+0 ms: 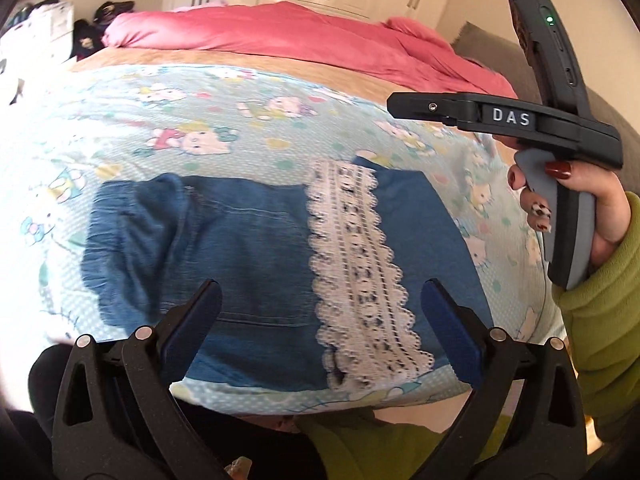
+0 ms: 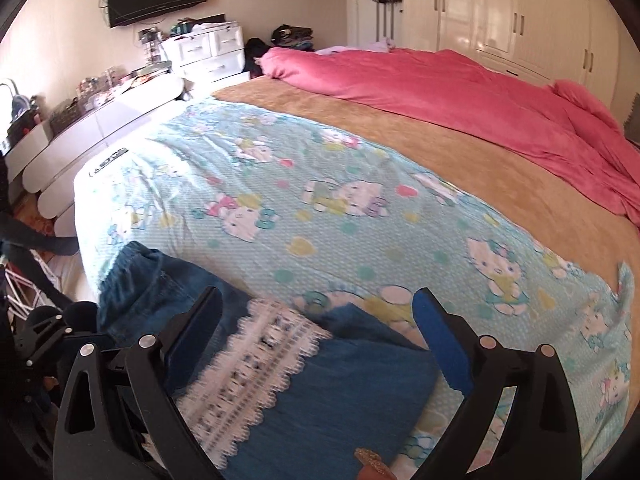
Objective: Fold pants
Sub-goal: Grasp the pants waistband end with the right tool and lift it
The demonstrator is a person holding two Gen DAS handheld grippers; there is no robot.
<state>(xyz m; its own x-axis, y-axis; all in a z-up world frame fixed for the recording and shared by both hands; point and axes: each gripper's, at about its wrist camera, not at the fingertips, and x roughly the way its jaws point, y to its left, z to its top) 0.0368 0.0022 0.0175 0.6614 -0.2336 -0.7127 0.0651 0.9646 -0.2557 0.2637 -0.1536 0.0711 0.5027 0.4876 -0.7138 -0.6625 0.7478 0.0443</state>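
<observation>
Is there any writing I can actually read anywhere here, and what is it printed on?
"DAS": white letters on the black body of the right hand-held gripper, seen from the left wrist camera.
Dark lettering on the white edge of the cartoon-cat bedsheet: too blurred to read.

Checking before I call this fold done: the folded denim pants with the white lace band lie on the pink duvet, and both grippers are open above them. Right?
Not quite. The pants lie on the light-blue cartoon-print sheet, not the pink duvet, which is bunched at the far side of the bed; the left wrist view shows it. Both the left gripper and the right gripper are open above them.
</observation>
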